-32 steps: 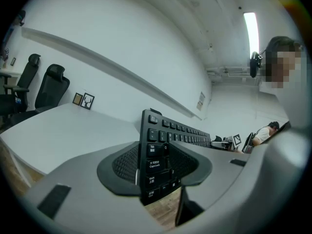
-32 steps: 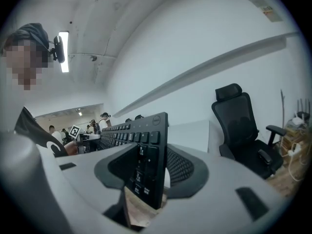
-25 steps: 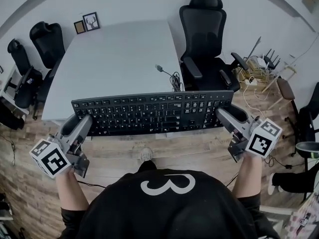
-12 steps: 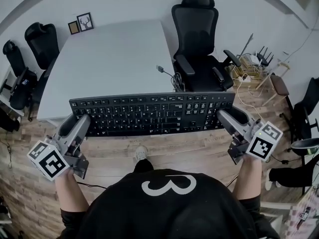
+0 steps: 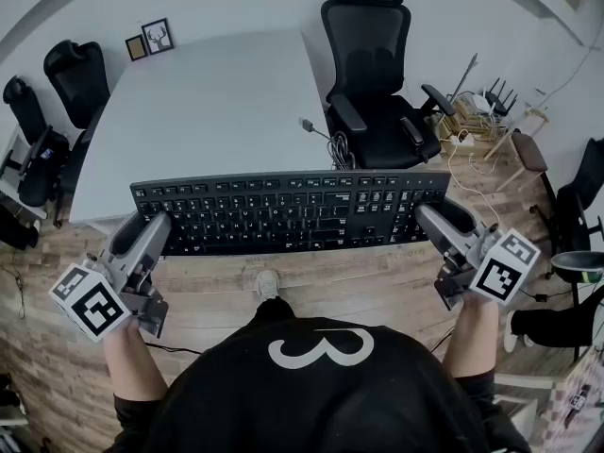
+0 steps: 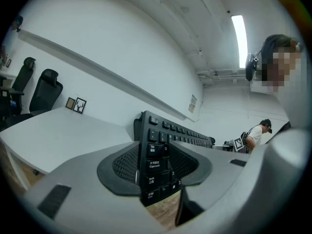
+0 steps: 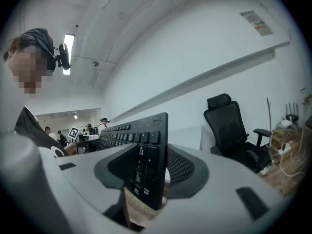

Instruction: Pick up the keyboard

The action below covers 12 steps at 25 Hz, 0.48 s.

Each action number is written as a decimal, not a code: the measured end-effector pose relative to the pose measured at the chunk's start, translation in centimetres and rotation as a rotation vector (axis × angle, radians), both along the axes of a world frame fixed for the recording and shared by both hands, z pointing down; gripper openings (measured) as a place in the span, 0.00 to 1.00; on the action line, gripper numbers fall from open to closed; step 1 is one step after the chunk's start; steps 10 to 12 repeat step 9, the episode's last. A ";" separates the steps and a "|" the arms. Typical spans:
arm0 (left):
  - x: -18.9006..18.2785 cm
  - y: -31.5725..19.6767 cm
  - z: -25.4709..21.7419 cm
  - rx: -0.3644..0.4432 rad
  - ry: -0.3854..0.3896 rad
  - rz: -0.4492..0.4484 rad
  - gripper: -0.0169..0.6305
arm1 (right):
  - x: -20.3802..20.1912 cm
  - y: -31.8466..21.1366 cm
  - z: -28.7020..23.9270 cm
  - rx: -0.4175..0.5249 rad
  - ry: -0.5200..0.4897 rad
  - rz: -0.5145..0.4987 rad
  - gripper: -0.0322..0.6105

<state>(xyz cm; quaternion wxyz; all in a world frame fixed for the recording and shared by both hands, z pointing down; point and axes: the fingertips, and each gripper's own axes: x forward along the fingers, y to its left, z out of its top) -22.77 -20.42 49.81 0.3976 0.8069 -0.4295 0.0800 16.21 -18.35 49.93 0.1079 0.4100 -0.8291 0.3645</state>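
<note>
Looks like the lift itself, judging by the grip. Long black plastic keyboard (image 5: 288,211) spans from one pair of fingers to the other, seemingly clear of the pale grey table (image 5: 208,102). Left gripper (image 5: 154,225) clamps one short end, right gripper (image 5: 429,217) the other, jaws wide yet filled. Next calls for raising both ends evenly, keeping it level.

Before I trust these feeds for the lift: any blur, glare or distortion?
Head view: heavy fisheye bending, even light, keyboard sharp. Left gripper view: key legends readable, ceiling light glares. Right gripper view: keyboard crisp, dark round vignette at the corners.
</note>
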 end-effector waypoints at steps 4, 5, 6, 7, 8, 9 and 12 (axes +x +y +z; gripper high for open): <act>0.0 0.0 0.0 -0.009 0.003 0.009 0.30 | 0.0 0.3 -0.1 -0.007 0.000 0.009 0.33; 0.0 0.0 0.1 -0.011 0.004 0.009 0.30 | 0.0 0.3 -0.1 -0.008 0.000 0.011 0.33; 0.0 -0.1 0.1 -0.014 0.006 0.009 0.30 | 0.0 0.3 -0.2 -0.009 0.001 0.012 0.33; 0.0 -0.1 0.1 -0.016 0.008 0.008 0.30 | 0.0 0.2 -0.2 -0.008 0.003 0.013 0.33; 0.0 -0.2 0.2 -0.018 0.009 0.008 0.30 | 0.0 0.1 -0.2 -0.007 0.005 0.014 0.33; -0.1 -0.2 0.2 -0.019 0.011 0.008 0.30 | -0.1 0.1 -0.3 -0.006 0.006 0.014 0.33; -0.1 -0.2 0.2 -0.019 0.011 0.008 0.30 | -0.1 0.1 -0.3 -0.006 0.006 0.014 0.33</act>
